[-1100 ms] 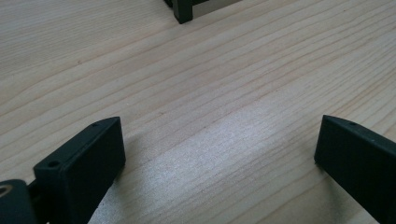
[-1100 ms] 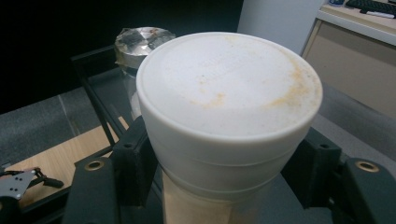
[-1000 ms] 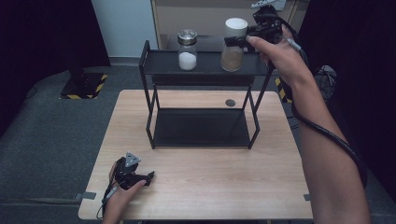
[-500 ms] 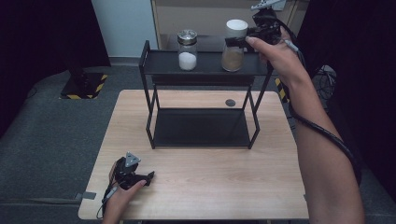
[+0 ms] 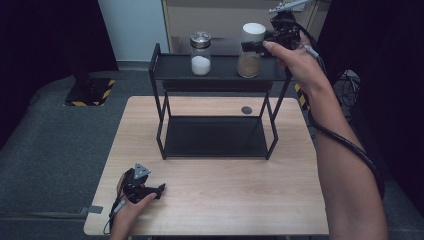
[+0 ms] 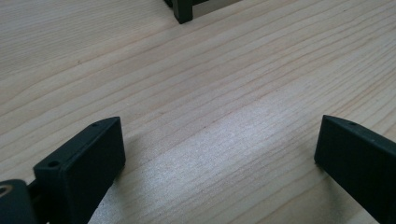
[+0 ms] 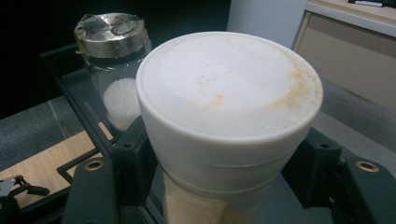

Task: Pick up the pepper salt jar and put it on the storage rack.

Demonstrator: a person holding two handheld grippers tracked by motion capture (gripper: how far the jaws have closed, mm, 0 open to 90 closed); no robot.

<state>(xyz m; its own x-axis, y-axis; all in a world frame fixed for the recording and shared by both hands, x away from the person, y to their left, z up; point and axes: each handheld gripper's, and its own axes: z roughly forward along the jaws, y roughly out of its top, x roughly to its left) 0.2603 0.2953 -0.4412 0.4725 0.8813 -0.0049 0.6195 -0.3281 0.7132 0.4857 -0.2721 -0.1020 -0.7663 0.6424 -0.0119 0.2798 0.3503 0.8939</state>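
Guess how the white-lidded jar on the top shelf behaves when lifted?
The white-lidded jar looks rigid and tall, so probably tippy on the top shelf. Gripped by the right gripper just under the lid, it may swing. Brown powder fills about half, likely moderate weight.

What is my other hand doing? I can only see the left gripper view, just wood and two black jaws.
Observer: Your right gripper is shut on a clear jar of brown powder with a white lid, on the black metal rack's top shelf.
Operator: Is anything beside it?
Observer: A clear glass jar of white grains with a silver lid stands apart on that shelf.
Operator: Where's my left gripper?
Observer: Near the light wooden table's front left corner.
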